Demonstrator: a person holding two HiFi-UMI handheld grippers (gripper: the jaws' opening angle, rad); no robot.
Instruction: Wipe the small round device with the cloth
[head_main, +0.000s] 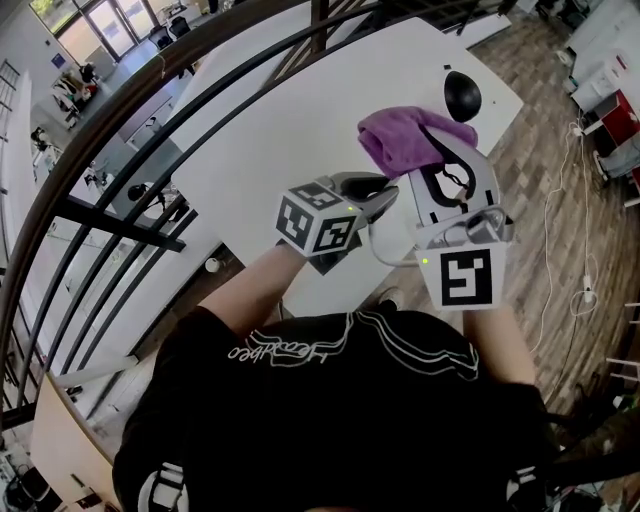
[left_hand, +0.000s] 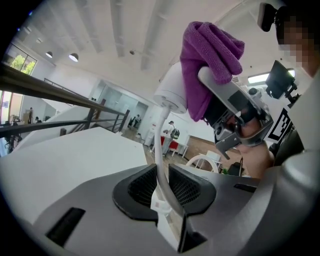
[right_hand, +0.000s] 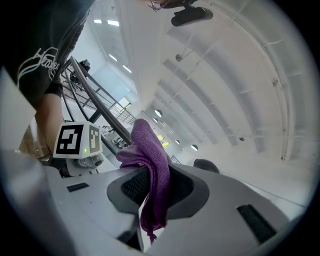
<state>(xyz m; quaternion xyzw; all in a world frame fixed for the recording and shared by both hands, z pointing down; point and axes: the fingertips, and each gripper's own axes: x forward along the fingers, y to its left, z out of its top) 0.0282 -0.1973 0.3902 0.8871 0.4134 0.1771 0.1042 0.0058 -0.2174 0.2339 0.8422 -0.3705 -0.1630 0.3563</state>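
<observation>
left fingers (left_hand: 137, 187) pinch the white cable (left_hand: 160, 140), right fingers (right_hand: 132, 185) the purple cloth (right_hand: 150, 150) on the small round device (left_hand: 172, 92). held only by cable, it could swing if i press.

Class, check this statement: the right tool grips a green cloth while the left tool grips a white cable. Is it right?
Not quite. The cloth in the right tool is purple, not green, as the right gripper view shows. The left tool does grip the white cable.
</observation>
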